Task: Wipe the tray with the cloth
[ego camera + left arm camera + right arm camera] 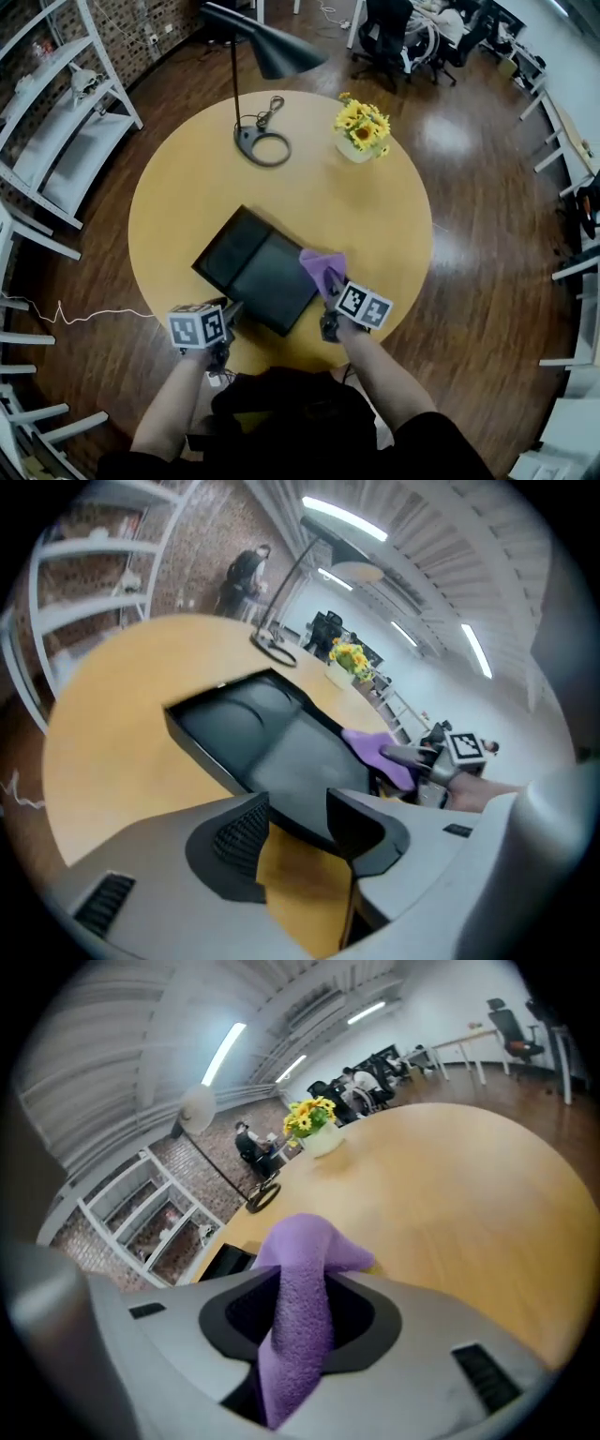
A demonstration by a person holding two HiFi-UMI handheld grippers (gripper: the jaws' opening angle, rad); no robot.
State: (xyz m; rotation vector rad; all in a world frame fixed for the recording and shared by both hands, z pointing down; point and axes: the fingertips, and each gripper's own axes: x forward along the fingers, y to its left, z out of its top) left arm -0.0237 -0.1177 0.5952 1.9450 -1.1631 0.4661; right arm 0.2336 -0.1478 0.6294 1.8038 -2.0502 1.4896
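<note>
Tray [258, 267], dark, matte and rectangular with a shallow rim, sits askew on the round, smooth yellow counter [178, 206]. Left tongs [298, 822] stand wide and empty, right at its near corner. Right tongs [300, 1309] pinch the fuzzy purple cloth [302, 1269], bunched up by the tray's right edge.

I can read no words, numbers or brand names anywhere. The only signs are black-and-white square markers on the cube [199, 326] of my left gripper [231, 309] and the cube [364, 305] of my right gripper [328, 284].
</note>
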